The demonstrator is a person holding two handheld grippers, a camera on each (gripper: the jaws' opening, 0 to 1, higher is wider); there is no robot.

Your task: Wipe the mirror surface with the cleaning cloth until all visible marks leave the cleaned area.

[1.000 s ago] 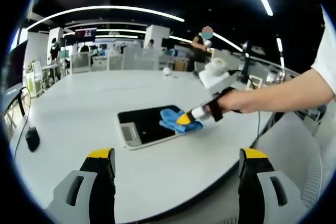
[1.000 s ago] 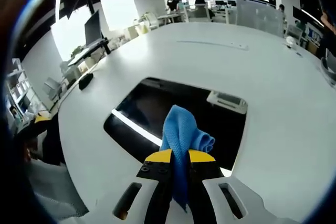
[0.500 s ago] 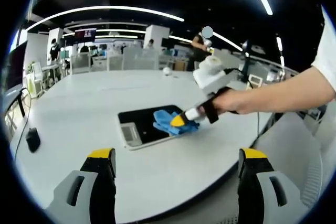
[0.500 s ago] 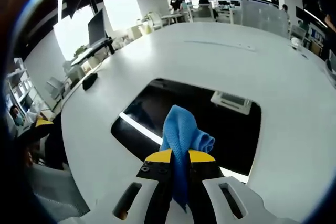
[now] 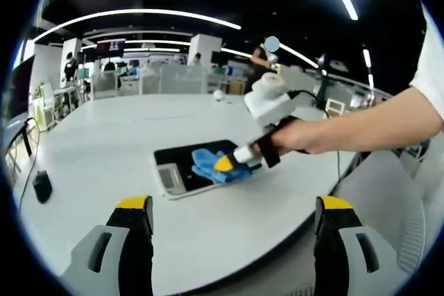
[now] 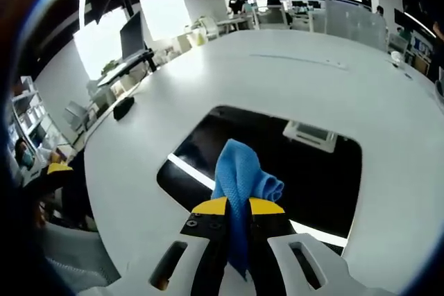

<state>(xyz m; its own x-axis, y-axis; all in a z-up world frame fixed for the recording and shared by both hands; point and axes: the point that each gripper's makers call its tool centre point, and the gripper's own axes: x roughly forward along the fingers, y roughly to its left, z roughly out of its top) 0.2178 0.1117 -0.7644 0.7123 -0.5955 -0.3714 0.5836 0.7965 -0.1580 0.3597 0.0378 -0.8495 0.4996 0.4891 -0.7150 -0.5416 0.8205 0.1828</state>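
Note:
A flat rectangular mirror (image 5: 186,166) lies on the white table (image 5: 104,129), reflecting the dark ceiling and a light strip; it also spreads across the right gripper view as the mirror (image 6: 305,171). A blue cleaning cloth (image 6: 243,185) is pinched between the yellow-tipped jaws of my right gripper (image 6: 237,207), hanging over the glass. In the left gripper view that right gripper (image 5: 225,164) comes in from the right, held by a hand, pressing the cloth (image 5: 207,164) on the mirror. My left gripper (image 5: 232,206) stands open near the table's front edge, holding nothing.
A dark computer mouse (image 5: 41,186) lies at the table's left; the same mouse (image 6: 123,107) shows far left in the right gripper view. A small white object (image 5: 220,93) sits far back. People and desks stand beyond the table. A chair (image 5: 388,192) is at the right.
The right gripper with the cloth has slid leftward across the mirror toward its middle. The left gripper has stayed where it was.

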